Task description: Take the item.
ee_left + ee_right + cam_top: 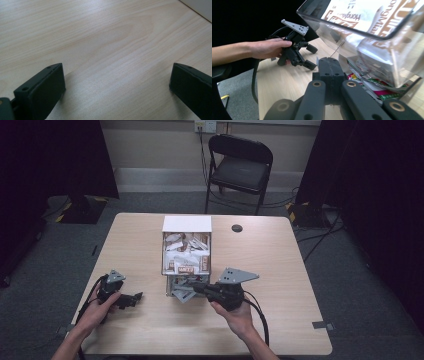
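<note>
The right gripper [196,289] sits at the front foot of a clear plastic dispenser box [186,255], jaws pressed together with nothing visibly between them. To its left the left gripper [134,299] rests on the wooden table [280,270], jaws spread wide over bare wood. The box stands mid-table, stuffed with white-and-brown sachets [352,17]; crumpled red-and-green packets [384,92] spill from its bottom slot. Beyond the table stands a black folding chair [240,167].

Wooden table [280,270] carries a clear box [186,251] of sachets at centre; right gripper [196,288] sits at the box's near end, left gripper [136,298] apart, folding chair [239,167] beyond
</note>
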Demonstrator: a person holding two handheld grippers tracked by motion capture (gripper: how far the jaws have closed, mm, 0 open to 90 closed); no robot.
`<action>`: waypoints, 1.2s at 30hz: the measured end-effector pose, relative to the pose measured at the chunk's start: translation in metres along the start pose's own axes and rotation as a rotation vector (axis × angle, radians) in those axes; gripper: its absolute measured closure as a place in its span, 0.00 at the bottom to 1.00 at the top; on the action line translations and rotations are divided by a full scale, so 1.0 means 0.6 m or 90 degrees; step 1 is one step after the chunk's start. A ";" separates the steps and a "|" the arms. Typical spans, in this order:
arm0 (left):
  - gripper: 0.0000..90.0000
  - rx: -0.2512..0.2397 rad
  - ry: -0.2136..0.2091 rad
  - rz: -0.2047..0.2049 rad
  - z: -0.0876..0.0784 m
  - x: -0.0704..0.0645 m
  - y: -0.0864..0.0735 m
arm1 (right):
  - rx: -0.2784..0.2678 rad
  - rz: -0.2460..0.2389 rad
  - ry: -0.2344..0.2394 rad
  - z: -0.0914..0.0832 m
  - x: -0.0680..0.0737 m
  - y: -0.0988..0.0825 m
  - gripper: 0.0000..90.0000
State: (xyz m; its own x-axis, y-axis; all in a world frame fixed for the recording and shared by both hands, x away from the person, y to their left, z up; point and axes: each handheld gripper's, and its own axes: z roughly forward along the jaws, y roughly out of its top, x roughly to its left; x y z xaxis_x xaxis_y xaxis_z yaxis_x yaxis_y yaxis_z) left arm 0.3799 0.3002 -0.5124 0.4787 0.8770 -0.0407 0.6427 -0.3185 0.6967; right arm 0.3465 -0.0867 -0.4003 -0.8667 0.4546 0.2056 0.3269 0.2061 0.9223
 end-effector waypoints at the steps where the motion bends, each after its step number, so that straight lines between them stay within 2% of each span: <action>1: 0.00 0.000 0.000 0.000 0.000 0.000 0.000 | 0.000 0.000 0.000 0.000 0.000 0.000 1.00; 17: 0.00 0.000 0.001 0.000 0.000 0.000 0.000 | -0.004 -0.004 -0.004 -0.034 0.010 0.002 1.00; 25: 0.00 0.000 0.001 0.000 0.000 0.000 0.000 | -0.013 -0.001 -0.025 -0.061 0.008 -0.001 1.00; 36: 0.00 0.000 0.001 0.000 0.000 0.000 0.000 | -0.018 0.015 -0.061 -0.094 -0.010 -0.005 1.00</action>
State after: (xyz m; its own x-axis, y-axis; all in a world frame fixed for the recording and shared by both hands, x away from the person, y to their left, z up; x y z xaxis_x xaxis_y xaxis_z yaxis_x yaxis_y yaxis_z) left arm 0.3799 0.3002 -0.5124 0.4783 0.8773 -0.0397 0.6425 -0.3188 0.6968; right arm 0.3294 -0.1388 -0.3855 -0.8178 0.5407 0.1968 0.3357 0.1705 0.9264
